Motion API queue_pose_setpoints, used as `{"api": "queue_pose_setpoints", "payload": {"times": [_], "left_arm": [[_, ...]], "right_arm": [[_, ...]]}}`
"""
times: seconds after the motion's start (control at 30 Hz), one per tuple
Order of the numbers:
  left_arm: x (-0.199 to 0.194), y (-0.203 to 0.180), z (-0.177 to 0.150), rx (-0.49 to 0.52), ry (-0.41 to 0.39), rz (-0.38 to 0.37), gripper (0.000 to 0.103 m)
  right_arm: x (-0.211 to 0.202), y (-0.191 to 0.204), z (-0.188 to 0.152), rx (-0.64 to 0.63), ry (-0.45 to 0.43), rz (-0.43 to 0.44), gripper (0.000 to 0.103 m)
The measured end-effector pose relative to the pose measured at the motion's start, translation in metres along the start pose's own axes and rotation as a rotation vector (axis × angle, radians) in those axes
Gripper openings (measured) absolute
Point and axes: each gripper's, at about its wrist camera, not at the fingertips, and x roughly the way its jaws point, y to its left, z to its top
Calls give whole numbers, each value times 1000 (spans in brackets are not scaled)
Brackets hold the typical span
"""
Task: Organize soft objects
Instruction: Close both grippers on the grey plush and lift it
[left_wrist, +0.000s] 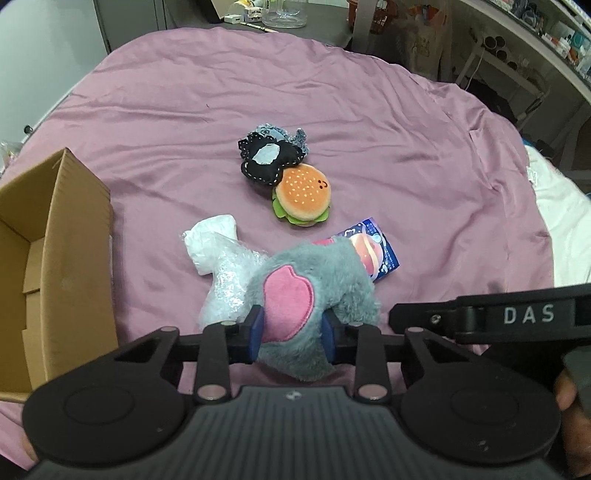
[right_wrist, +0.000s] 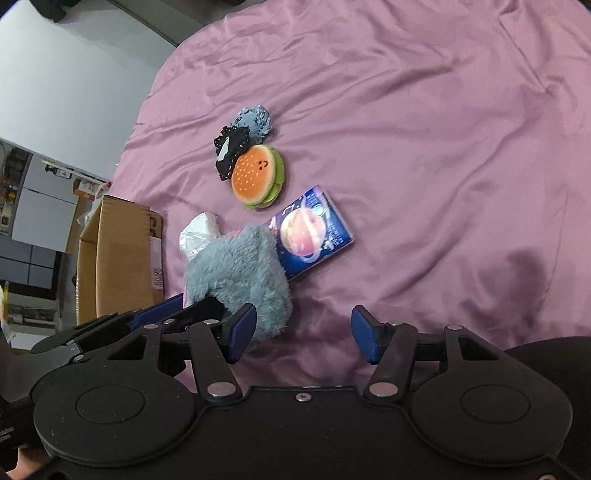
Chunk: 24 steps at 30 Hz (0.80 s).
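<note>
My left gripper (left_wrist: 291, 330) is shut on a grey plush with a pink ear (left_wrist: 314, 295), held just above the pink sheet; the plush also shows in the right wrist view (right_wrist: 240, 273). My right gripper (right_wrist: 303, 332) is open and empty, just right of the plush. Beyond lie a clear plastic bag with white stuffing (left_wrist: 218, 258), a blue planet-print pack (left_wrist: 373, 247), a burger plush (left_wrist: 303, 199), a black stitched plush (left_wrist: 267, 158) and a grey-blue knit piece (left_wrist: 291, 134). An open cardboard box (left_wrist: 59, 258) stands at the left.
The pink sheet (left_wrist: 406, 147) covers a bed. A white quilt (left_wrist: 561, 221) lies at the right edge. Shelves and a cluttered desk stand beyond the far side. The box also shows in the right wrist view (right_wrist: 118, 254).
</note>
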Motion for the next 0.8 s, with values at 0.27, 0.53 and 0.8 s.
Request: {"api": "queue_pose_setpoints", "payload": {"times": [0.27,0.53,0.8], "left_arm": [[5,22,5,-46,16,-66,30],[12,42,10,-100,43,-128,30],[15,50,9,-146,40,-166,29]], "right_arm": [[15,8,1,45,-4,54,55],[35,4,4,162,16,160,29],[29,8,2,183,-29,176,14]]}}
